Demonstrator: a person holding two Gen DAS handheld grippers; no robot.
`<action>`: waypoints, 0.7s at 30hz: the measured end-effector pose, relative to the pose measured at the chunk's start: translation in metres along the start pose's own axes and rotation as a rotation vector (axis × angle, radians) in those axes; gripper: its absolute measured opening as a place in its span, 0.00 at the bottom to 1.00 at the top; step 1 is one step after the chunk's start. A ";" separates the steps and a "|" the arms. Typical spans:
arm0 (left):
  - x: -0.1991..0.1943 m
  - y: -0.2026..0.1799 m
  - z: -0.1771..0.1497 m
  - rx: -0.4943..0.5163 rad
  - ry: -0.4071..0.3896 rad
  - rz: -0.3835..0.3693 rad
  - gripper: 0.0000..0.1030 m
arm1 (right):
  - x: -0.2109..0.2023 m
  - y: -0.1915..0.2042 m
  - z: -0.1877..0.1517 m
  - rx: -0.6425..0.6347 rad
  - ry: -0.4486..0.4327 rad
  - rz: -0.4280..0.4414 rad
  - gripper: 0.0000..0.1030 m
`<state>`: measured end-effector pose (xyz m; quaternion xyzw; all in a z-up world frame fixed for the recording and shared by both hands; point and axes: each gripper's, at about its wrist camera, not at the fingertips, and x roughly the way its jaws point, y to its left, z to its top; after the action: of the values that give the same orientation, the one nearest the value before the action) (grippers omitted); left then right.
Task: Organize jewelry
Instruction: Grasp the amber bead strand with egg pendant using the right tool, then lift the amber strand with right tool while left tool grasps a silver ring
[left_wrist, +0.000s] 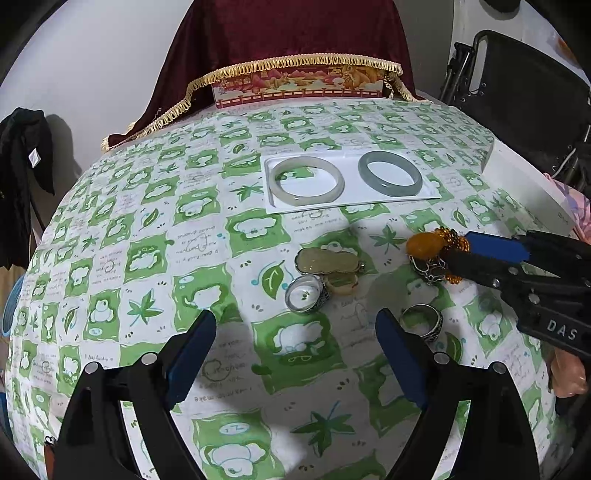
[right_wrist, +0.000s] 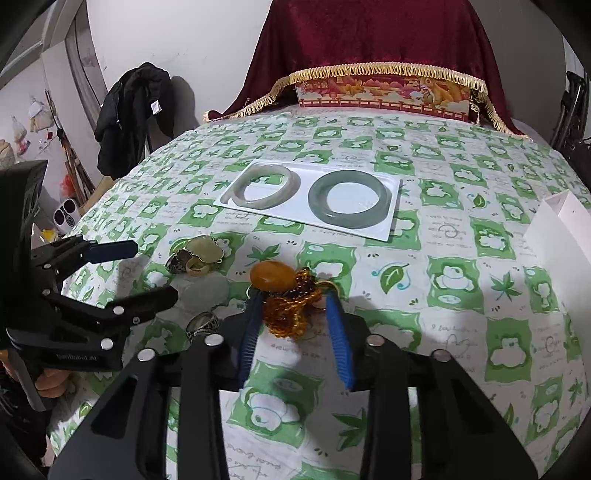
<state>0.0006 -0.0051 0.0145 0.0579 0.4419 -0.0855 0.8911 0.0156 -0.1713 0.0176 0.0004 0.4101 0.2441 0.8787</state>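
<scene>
Left gripper (left_wrist: 295, 328) wide open, nothing between blue pads, above green-and-white patterned tablecloth (left_wrist: 147, 258). Right gripper (right_wrist: 295, 308) clamps amber bead necklace with orange oval pendant (right_wrist: 286, 302) on cloth. Behind: two jade bangles in white tray (right_wrist: 391, 221).

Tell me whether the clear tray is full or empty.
Full: the clear tray holds two bangles, a pale bangle in its left recess and a dark green bangle in its right.
</scene>
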 end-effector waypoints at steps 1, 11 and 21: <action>0.000 0.000 0.000 0.002 0.001 -0.001 0.85 | 0.001 0.001 0.001 0.001 0.001 0.001 0.29; 0.006 0.004 0.003 -0.014 0.015 -0.055 0.58 | -0.024 -0.004 0.006 0.040 -0.119 0.036 0.11; 0.019 0.001 0.014 0.012 0.014 -0.028 0.43 | -0.027 -0.003 0.006 0.040 -0.120 0.045 0.11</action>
<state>0.0224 -0.0083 0.0079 0.0575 0.4485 -0.1000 0.8863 0.0067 -0.1842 0.0404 0.0416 0.3613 0.2551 0.8959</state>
